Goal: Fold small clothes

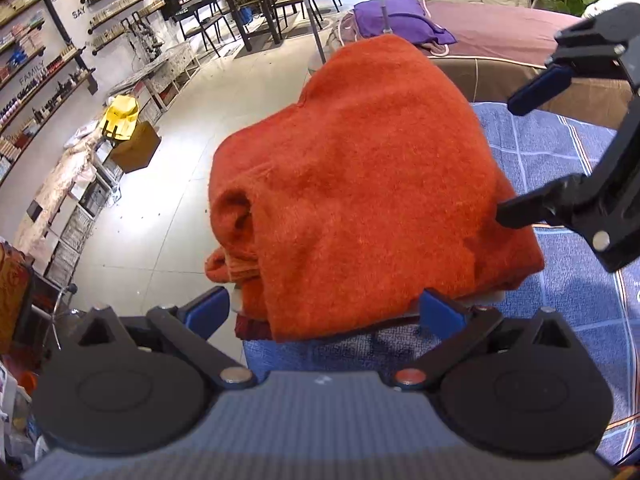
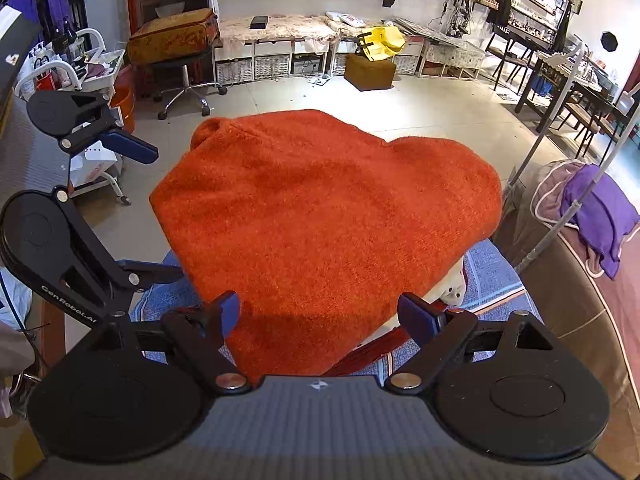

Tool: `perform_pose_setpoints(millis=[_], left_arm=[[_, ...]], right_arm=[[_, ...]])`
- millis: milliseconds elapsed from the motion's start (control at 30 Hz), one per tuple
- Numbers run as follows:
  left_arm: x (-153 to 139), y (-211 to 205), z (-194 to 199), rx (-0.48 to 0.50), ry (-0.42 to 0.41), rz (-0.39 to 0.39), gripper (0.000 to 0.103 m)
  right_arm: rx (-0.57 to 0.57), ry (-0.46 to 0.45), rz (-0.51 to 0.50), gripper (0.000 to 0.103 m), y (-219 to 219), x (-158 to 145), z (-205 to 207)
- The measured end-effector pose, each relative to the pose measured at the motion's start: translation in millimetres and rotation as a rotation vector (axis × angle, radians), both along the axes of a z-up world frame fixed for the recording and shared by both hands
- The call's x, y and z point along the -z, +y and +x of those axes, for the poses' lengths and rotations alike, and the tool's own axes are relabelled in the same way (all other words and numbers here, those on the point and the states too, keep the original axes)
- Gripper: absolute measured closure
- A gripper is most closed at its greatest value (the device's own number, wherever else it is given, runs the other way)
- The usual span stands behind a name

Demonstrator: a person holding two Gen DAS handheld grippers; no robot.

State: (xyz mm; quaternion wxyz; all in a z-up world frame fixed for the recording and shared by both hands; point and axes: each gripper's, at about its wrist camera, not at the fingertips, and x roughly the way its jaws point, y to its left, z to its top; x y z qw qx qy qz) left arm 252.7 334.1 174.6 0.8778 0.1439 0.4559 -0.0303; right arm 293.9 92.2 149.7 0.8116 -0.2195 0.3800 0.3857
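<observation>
An orange knit sweater [image 1: 360, 184] lies folded in a thick bundle on a blue checked cloth [image 1: 560, 152]. One rolled sleeve end faces the left in the left wrist view. My left gripper [image 1: 326, 310] is open, its blue fingertips [image 1: 212, 308] spread either side of the sweater's near edge. From the other side, my right gripper [image 2: 322, 314] is open too, straddling the sweater [image 2: 320, 208] without clamping it. Each gripper shows in the other's view: right gripper [image 1: 516, 156], left gripper [image 2: 166, 214]. White fabric [image 2: 452, 288] and red fabric [image 2: 372, 352] peek out beneath the sweater.
The blue cloth [image 2: 492, 276] covers a surface whose edge drops to a tiled floor [image 2: 440, 112]. A bed with a purple pillow [image 1: 392, 20] lies beyond. Shelves, a wheeled chair [image 2: 180, 80], a white trolley [image 2: 92, 60] and a stool with a yellow bag [image 2: 380, 44] stand farther off.
</observation>
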Motion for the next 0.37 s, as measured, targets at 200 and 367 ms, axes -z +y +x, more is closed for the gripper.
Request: perform_pose_setpoints(millis=[200,367], left_arm=[[-4,9,0,-0.013,-0.024,-0.029,0.0],[-6,18,-1,-0.031,-0.045,-0.067,0.0]], right_arm=[[0.002,-0.008,-0.004,0.0,2,-1,1],[0.018,-0.035,0.004,0.0,7,-2,2]])
